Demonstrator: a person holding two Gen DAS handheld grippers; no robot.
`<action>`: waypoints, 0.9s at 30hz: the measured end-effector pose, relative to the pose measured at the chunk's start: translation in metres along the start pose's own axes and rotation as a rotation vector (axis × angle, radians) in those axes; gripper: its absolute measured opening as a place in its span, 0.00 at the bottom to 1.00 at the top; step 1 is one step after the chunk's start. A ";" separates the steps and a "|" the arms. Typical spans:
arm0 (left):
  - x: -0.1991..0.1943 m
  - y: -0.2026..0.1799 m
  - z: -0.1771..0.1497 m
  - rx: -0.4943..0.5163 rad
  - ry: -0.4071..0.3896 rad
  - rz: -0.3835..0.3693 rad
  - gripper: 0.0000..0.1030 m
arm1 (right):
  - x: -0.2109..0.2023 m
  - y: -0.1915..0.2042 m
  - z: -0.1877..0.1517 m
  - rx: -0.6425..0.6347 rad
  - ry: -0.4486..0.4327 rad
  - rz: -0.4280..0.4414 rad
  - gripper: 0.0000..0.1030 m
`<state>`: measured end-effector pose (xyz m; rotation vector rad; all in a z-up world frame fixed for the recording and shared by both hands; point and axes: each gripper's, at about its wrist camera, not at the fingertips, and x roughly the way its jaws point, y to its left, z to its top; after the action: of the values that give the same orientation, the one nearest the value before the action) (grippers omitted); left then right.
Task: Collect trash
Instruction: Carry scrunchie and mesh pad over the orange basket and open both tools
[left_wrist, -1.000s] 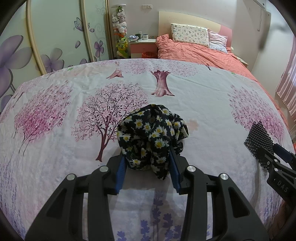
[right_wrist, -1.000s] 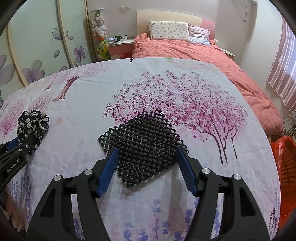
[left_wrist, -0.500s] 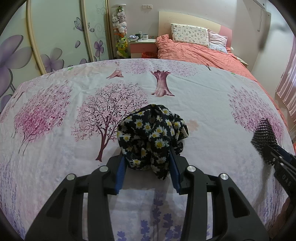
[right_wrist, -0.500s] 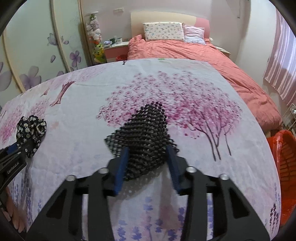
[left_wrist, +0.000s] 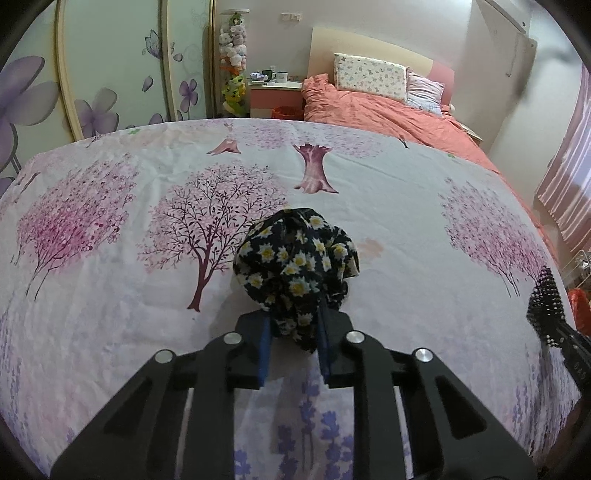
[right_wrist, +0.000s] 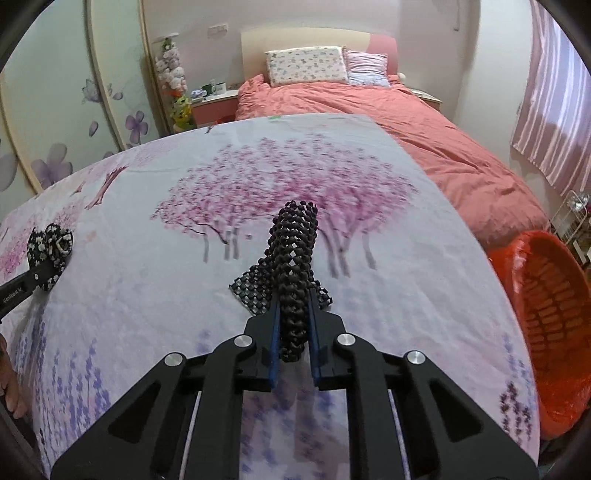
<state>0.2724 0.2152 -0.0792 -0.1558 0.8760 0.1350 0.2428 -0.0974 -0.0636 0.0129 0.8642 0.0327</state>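
Observation:
A crumpled dark cloth with daisy print (left_wrist: 295, 258) lies on the tree-printed sheet (left_wrist: 147, 192). My left gripper (left_wrist: 293, 321) is closing on it, and its blue pads press the cloth's near end. A black mesh mat (right_wrist: 293, 251) is folded upward into a ridge, with my right gripper (right_wrist: 293, 314) shut on it; one corner still rests on the sheet. The left wrist view shows the mat (left_wrist: 545, 299) at the far right edge. In the right wrist view the daisy cloth (right_wrist: 51, 243) sits at the far left.
An orange basket lined with a red bag (right_wrist: 546, 295) stands on the floor off the sheet's right edge. Behind it is a bed with a salmon quilt (right_wrist: 369, 110) and pillows. A flowered wardrobe (left_wrist: 110, 74) runs along the left. A hand (right_wrist: 9, 387) shows at the lower left.
The right gripper closed on the flat mesh mat, bunching it into an upright fold, and shifted right. The left gripper's jaws narrowed onto the daisy cloth and stayed in place.

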 end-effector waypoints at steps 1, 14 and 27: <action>-0.002 -0.002 -0.002 0.005 -0.004 0.003 0.18 | -0.002 -0.005 0.000 0.006 -0.001 0.000 0.13; -0.040 -0.033 -0.003 0.061 -0.087 -0.031 0.14 | -0.032 -0.038 -0.008 0.041 -0.043 0.001 0.13; -0.084 -0.089 -0.009 0.154 -0.150 -0.099 0.14 | -0.065 -0.066 -0.012 0.093 -0.097 0.010 0.13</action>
<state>0.2289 0.1214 -0.0130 -0.0443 0.7246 -0.0133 0.1931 -0.1656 -0.0242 0.1057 0.7677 0.0014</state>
